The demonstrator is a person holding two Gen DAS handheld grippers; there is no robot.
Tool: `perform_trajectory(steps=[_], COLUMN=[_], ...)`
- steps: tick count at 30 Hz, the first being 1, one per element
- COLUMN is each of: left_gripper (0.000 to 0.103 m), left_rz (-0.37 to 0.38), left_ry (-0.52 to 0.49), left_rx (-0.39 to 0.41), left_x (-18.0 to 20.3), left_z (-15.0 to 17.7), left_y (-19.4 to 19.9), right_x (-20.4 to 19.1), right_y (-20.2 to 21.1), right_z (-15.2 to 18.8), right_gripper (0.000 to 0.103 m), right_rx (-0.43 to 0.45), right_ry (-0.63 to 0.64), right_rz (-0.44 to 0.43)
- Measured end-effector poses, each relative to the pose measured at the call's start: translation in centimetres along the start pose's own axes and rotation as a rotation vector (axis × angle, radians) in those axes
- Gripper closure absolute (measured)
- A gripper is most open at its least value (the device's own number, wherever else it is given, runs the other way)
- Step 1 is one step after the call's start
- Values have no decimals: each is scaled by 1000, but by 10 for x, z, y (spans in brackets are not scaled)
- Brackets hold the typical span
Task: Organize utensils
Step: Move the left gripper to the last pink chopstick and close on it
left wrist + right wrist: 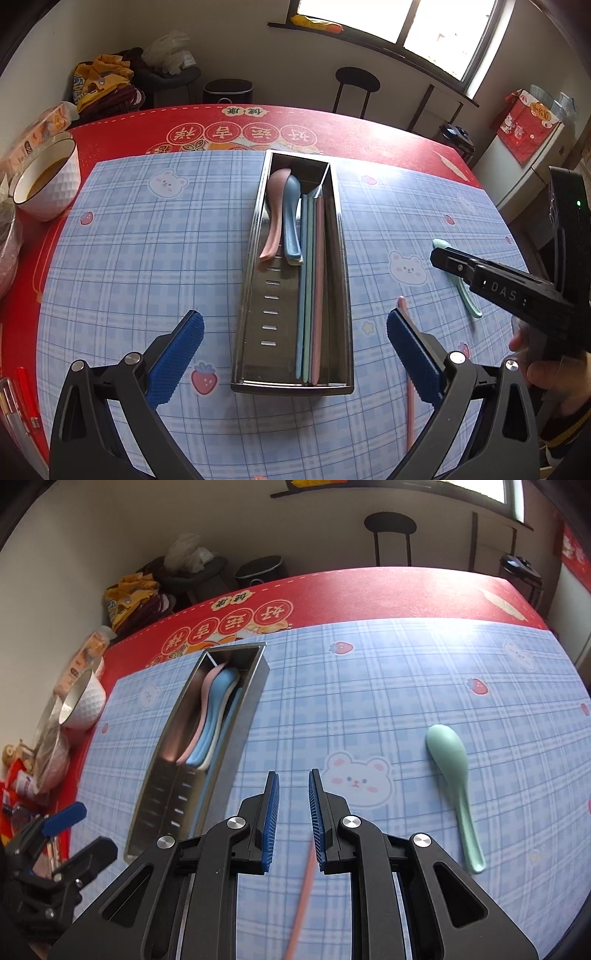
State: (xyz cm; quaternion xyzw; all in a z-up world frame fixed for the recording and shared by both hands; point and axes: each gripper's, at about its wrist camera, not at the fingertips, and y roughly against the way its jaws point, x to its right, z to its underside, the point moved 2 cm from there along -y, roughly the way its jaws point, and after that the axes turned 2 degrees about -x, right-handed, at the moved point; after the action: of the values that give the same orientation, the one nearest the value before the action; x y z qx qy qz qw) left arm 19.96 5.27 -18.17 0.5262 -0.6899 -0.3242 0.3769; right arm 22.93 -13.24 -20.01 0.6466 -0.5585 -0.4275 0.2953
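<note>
Right claw [293,819]: jaws parted by a narrow gap, nothing between the pads; hovers over the blue checked mat [369,686], pointing away from the holder.
Pink chopstick [303,897]: lies on the mat directly beneath this claw, its far end showing under the gap. Judged the next pick, since the claw is lined up along it; whether the pads touch it, cannot tell.
Green spoon [452,775]: on the mat well to the right of the right claw, bowl away, handle toward the camera. Loose, still to be stowed.
Metal tray [207,738]: left of the right claw, long side running away from it.
Left claw [295,354]: jaws spread wide, empty, hanging above the near end of the tray [291,387], one pad on each side of it. Likely waiting or ready to steady the tray.
Tray contents: pink spoon [275,214] and blue spoon [291,221] nested at the far end, left side; chopsticks [312,288] laid lengthwise along the right side. Grouped by kind, so the sorting seems mostly done.
Bowl [48,184]: far left of the left claw, on the red tablecloth [129,129], off the mat, apart from the work.
</note>
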Motion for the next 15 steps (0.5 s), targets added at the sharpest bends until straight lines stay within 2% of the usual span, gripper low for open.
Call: perform_trajectory(steps=[12,15], left_gripper=[7,12], left_rz=[-27,-35], left_ry=[-27,-39], left_rx=[21,20], left_x=[55,66], left_z=[17,23], left_y=[11,11], right_x=[45,55], right_y=[42,45], right_z=[38,45], right_gripper=[86,86], right_rx=[53,53], right_ry=[53,49], right_rz=[-9,-14])
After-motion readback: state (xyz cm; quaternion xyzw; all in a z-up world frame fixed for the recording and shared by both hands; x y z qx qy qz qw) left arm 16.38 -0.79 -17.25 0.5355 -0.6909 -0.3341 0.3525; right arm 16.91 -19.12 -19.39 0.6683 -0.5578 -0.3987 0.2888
